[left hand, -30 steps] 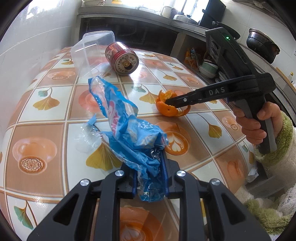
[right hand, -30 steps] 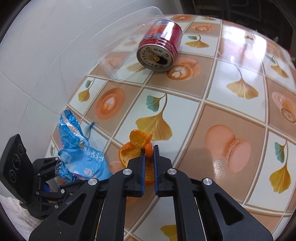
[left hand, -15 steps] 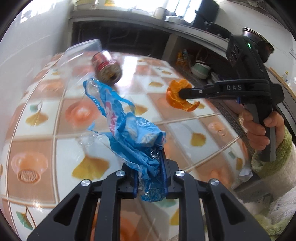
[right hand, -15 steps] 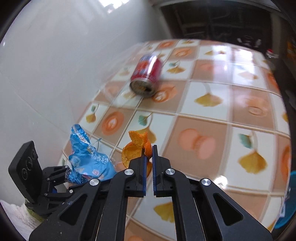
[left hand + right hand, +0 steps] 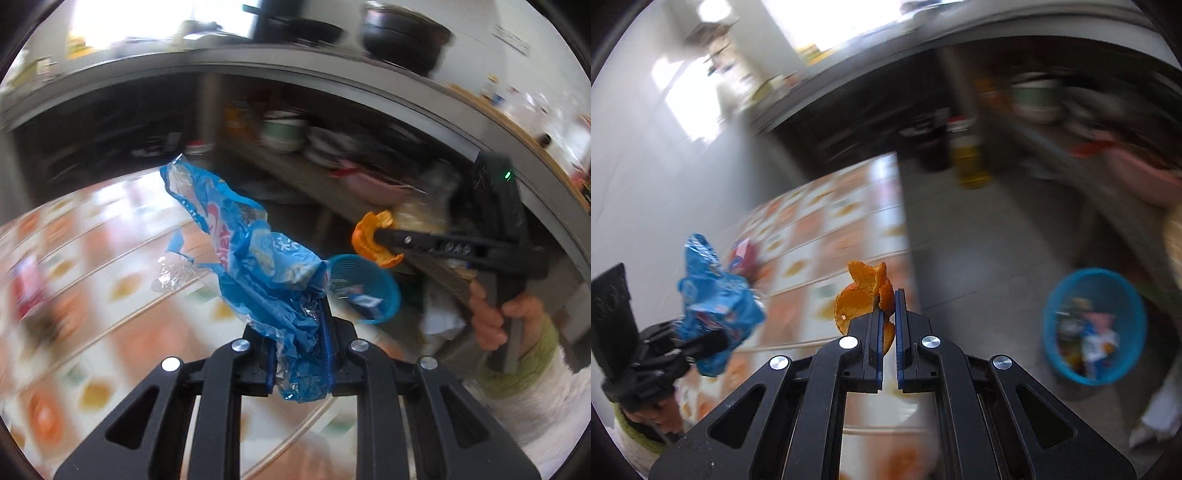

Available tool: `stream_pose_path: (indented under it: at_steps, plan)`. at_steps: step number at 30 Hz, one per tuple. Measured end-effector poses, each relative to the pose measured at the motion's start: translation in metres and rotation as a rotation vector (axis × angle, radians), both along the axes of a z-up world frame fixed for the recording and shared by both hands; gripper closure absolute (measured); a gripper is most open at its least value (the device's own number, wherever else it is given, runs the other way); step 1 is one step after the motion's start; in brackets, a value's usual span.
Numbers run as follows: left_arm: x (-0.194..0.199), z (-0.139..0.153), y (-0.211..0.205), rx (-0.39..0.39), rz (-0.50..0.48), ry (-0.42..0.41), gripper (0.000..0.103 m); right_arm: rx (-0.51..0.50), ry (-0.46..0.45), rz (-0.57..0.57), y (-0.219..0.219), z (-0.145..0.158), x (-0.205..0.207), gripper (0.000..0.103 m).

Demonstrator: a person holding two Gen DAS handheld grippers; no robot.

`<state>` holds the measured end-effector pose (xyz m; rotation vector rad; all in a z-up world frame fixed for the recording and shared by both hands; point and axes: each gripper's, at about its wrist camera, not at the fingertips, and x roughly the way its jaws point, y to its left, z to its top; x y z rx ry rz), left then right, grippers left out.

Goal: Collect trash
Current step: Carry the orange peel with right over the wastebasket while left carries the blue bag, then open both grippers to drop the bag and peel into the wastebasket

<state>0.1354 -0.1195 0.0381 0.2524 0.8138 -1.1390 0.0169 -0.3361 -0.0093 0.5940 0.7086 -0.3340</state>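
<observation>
My left gripper (image 5: 300, 321) is shut on a crumpled blue plastic wrapper (image 5: 255, 258), which hangs in the air above the edge of the tiled table (image 5: 92, 302). My right gripper (image 5: 886, 306) is shut on a curl of orange peel (image 5: 857, 299). In the left wrist view that peel (image 5: 369, 240) sits at the tip of the right gripper (image 5: 384, 236), to the right of the wrapper. The right wrist view shows the wrapper (image 5: 716, 299) in the left gripper (image 5: 701, 343) at the left. A blue basket (image 5: 1095, 325) with trash in it stands on the floor; it shows as (image 5: 364, 291) past the wrapper.
A red can (image 5: 744, 256) lies blurred on the table (image 5: 827, 236). A dark counter with shelves of bowls (image 5: 291, 133) and pots runs behind. Bottles (image 5: 964, 151) stand on the grey floor by the table's far corner. A hand in a green-cuffed sleeve (image 5: 517, 354) holds the right gripper.
Both grippers have lifted off the table and swung right with their loads. The view has turned from the tabletop toward the floor, and the blue basket has come into sight.
</observation>
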Motion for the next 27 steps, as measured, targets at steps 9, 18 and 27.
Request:
stream_pose_path:
  at_steps: [9, 18, 27]
  plan:
    - [-0.008, -0.063, -0.211, 0.211, -0.265, 0.243, 0.085, 0.061, 0.182, -0.375, -0.107, -0.079, -0.104, 0.099]
    - [-0.013, -0.175, -0.377, 0.420, -0.326, 0.402, 0.085, 0.186, 0.315, -0.508, -0.164, -0.174, -0.122, 0.099]
    - [-0.015, -0.261, -0.462, 0.517, -0.260, 0.414, 0.050, 0.248, 0.356, -0.538, -0.212, -0.236, -0.097, 0.088]
